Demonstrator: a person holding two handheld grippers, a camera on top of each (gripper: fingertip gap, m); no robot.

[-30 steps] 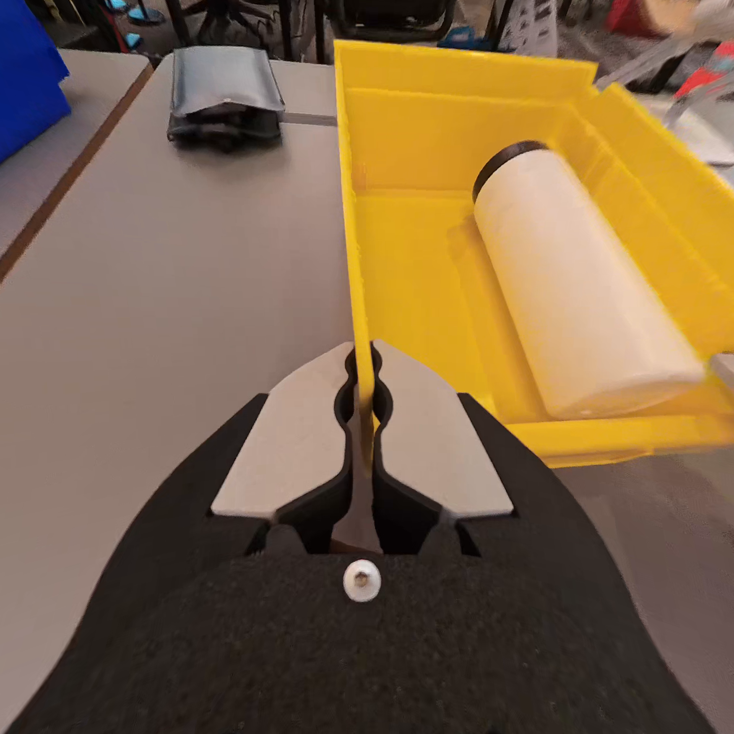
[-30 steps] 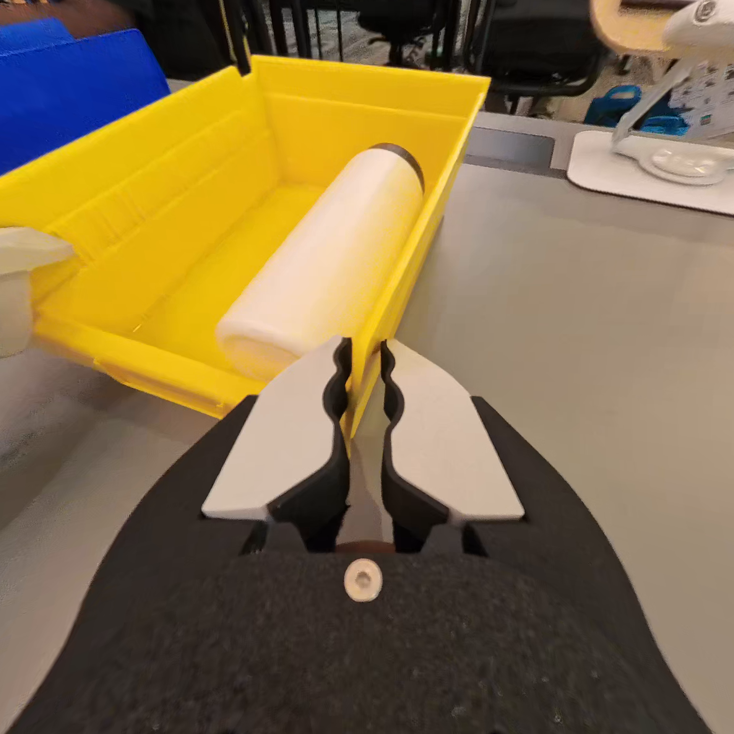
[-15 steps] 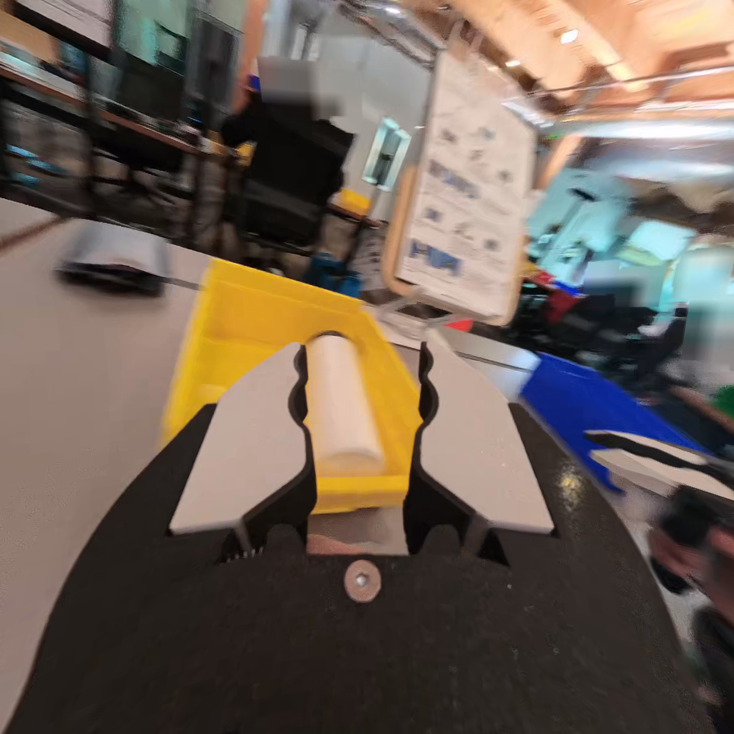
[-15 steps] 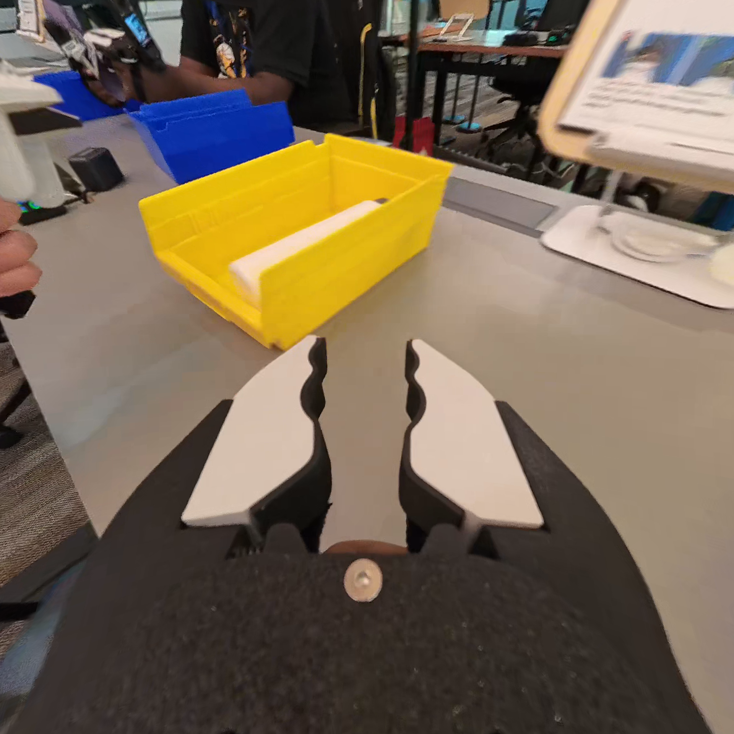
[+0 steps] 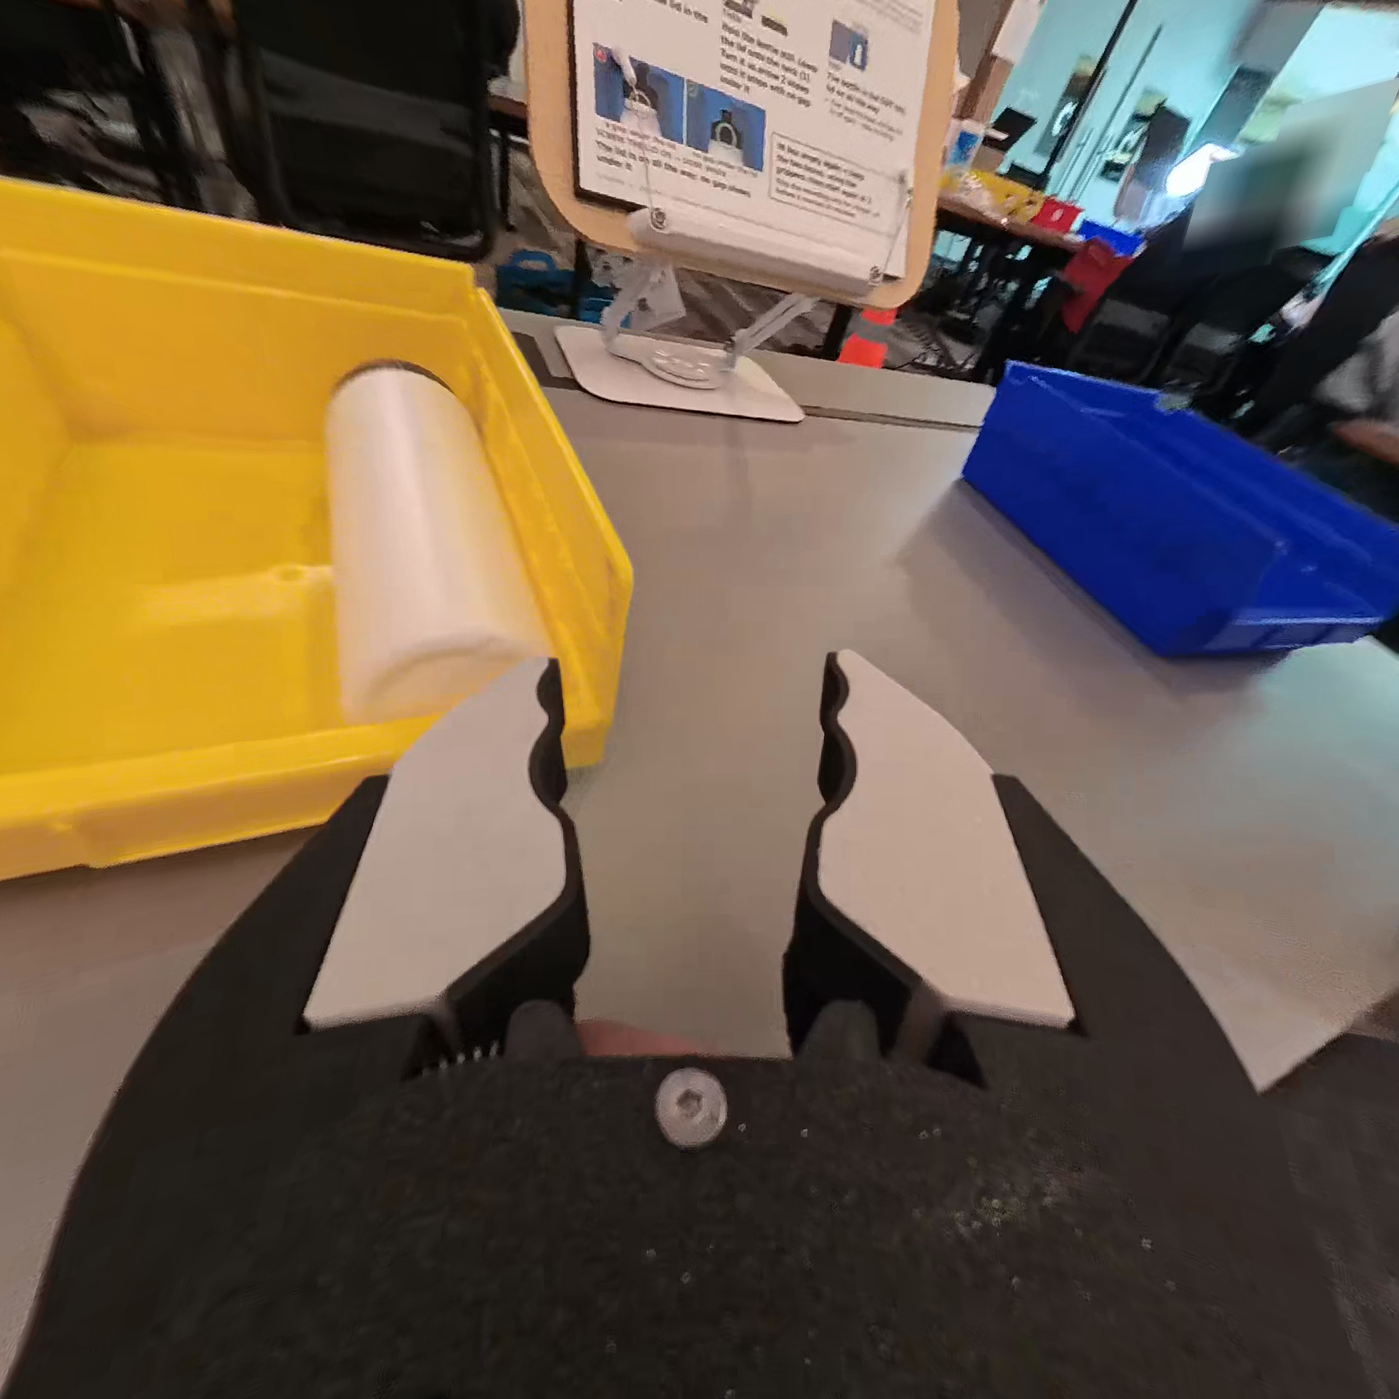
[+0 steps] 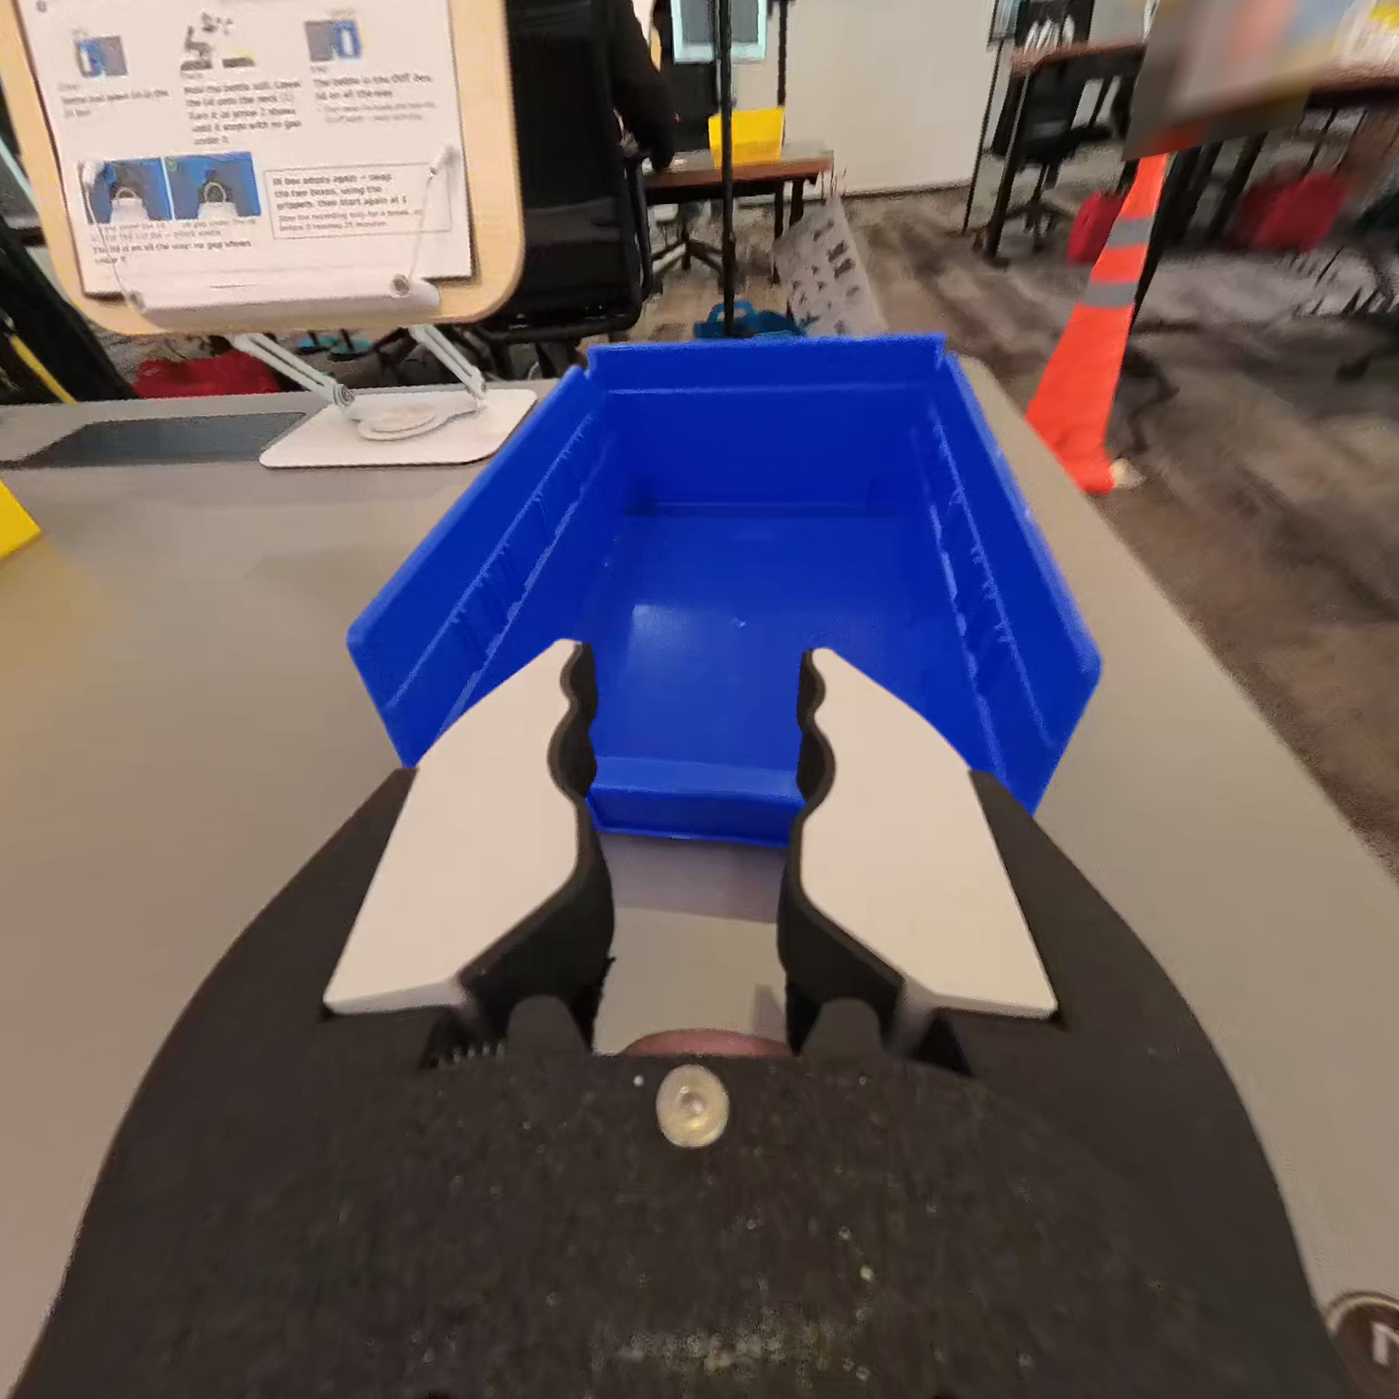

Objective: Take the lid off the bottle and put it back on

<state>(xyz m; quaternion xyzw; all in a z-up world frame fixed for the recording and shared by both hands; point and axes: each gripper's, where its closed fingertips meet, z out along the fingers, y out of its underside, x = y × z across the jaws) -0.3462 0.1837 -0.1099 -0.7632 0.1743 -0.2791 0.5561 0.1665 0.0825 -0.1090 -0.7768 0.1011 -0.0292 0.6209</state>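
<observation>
Nearest the viewer, the left gripper (image 5: 689, 666) hovers over a grey table (image 5: 757, 568), its two pale fingers spread apart with nothing between them. Just ahead and to the left of its tips sits a yellow bin (image 5: 189, 772), and its left fingertip overlaps the bin's near right corner in the left wrist view, though whether they touch cannot be told. Inside the bin, along the right wall, a white bottle (image 5: 416, 530) lies on its side. Its long axis runs from near to far, with the flat base toward the gripper and a dark lid (image 5: 412, 371), only partly visible as a rim, at the far end near the bin's back wall. The right gripper (image 6: 689, 655), also spread wide and empty, points at a blue bin (image 6: 757, 590) that stands well to the right of the yellow bin and appears to hold nothing; only a sliver of yellow shows at the left edge of the right wrist view. The left gripper therefore looks the nearer to the bottle, and reaching it would likely mean moving left and forward. Beyond the yellow bin, to its far right, a stand holds an instruction sheet (image 5: 742, 113). Farther back are chairs, tables and an orange cone (image 6: 1090, 333).
</observation>
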